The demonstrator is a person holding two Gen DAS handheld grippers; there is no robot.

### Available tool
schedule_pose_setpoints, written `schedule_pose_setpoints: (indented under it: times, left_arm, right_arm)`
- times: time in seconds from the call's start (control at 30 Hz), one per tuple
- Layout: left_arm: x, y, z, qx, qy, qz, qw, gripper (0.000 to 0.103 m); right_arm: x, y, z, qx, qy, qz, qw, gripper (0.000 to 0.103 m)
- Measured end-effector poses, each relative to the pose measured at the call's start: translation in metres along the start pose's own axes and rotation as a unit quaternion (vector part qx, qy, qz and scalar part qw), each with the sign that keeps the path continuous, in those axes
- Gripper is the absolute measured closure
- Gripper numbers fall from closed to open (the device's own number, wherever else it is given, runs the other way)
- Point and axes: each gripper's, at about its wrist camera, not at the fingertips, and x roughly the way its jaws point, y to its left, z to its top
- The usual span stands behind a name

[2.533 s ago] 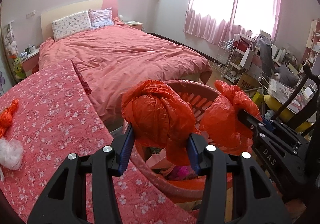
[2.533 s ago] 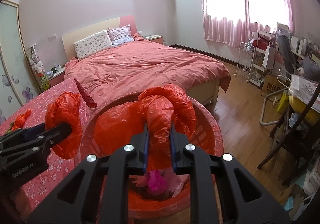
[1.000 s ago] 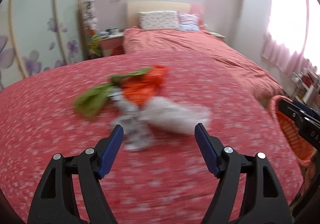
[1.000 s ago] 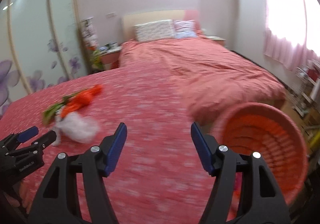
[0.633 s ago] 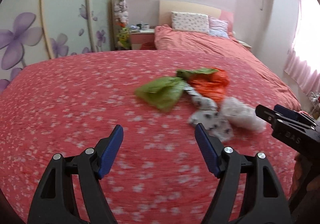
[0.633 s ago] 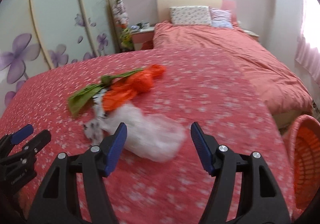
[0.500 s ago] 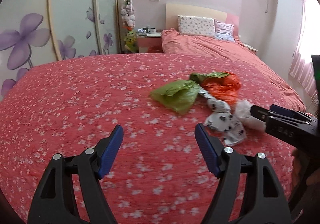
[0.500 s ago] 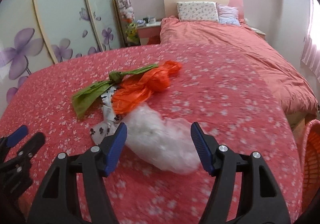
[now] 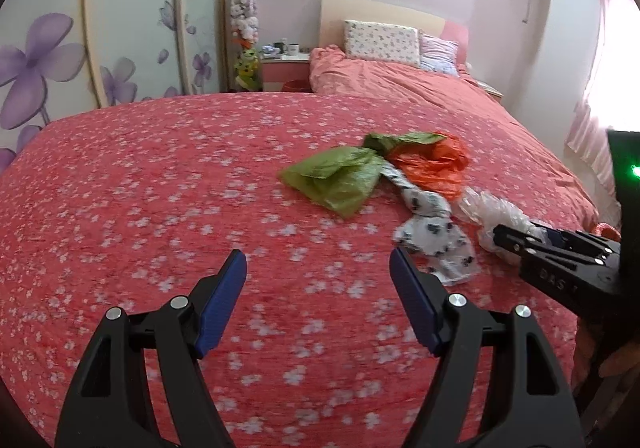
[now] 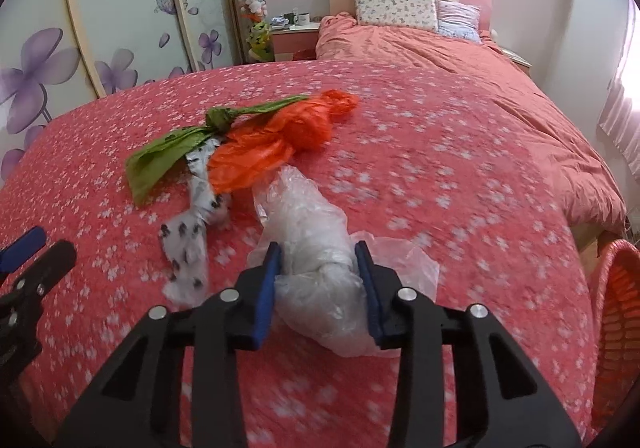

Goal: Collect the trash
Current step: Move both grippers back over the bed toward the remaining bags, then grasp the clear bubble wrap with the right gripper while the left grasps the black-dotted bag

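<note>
Floral red cloth point(image 10: 440, 152) is spread over the work surface. Clear plastic bag point(image 10: 316, 244) is pinched by right gripper point(image 10: 318, 268), jaws just closed in on it. "DAS" read on right gripper's side. L gripper point(image 9: 318, 268) held agape, nothing between. Orange bag point(image 10: 276, 140) farther back.
</note>
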Motion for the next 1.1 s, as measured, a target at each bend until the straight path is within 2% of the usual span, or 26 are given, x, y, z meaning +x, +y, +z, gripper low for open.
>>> schedule_pose_setpoints:
  times: [0.27, 0.43, 0.67, 0.77, 0.83, 0.87, 0.93, 1.1]
  left_arm:
    - [0.021, -0.044, 0.012, 0.015, 0.022, -0.036, 0.9990, 0.030]
    - [0.041, -0.076, 0.021, 0.031, 0.035, -0.023, 0.9986, 0.030]
    - [0.068, -0.091, 0.027, 0.029, 0.059, 0.007, 0.9978, 0.033]
    - [0.076, -0.095, 0.028, 0.030, 0.069, 0.012, 0.9971, 0.042]
    - [0.081, -0.097, 0.027, 0.029, 0.079, 0.011, 0.9964, 0.055]
    - [0.081, -0.098, 0.027, 0.029, 0.079, 0.013, 0.9964, 0.056]
    - [0.079, -0.096, 0.027, 0.026, 0.077, 0.001, 0.9967, 0.072]
    - [0.061, -0.093, 0.023, 0.027, 0.070, -0.018, 0.9971, 0.077]
  right_arm:
    - [-0.035, -0.068, -0.028, 0.045, -0.024, -0.061, 0.997, 0.066]
    - [-0.051, -0.108, -0.040, 0.077, -0.031, -0.073, 0.994, 0.066]
    - [-0.061, -0.131, -0.049, 0.094, -0.038, -0.070, 0.992, 0.066]
    - [-0.062, -0.137, -0.051, 0.100, -0.041, -0.066, 0.992, 0.066]
    - [-0.064, -0.140, -0.052, 0.104, -0.043, -0.065, 0.992, 0.066]
    - [-0.065, -0.141, -0.054, 0.106, -0.043, -0.065, 0.991, 0.066]
    - [-0.067, -0.143, -0.055, 0.109, -0.044, -0.065, 0.991, 0.066]
    - [-0.077, -0.147, -0.057, 0.119, -0.052, -0.065, 0.989, 0.066]
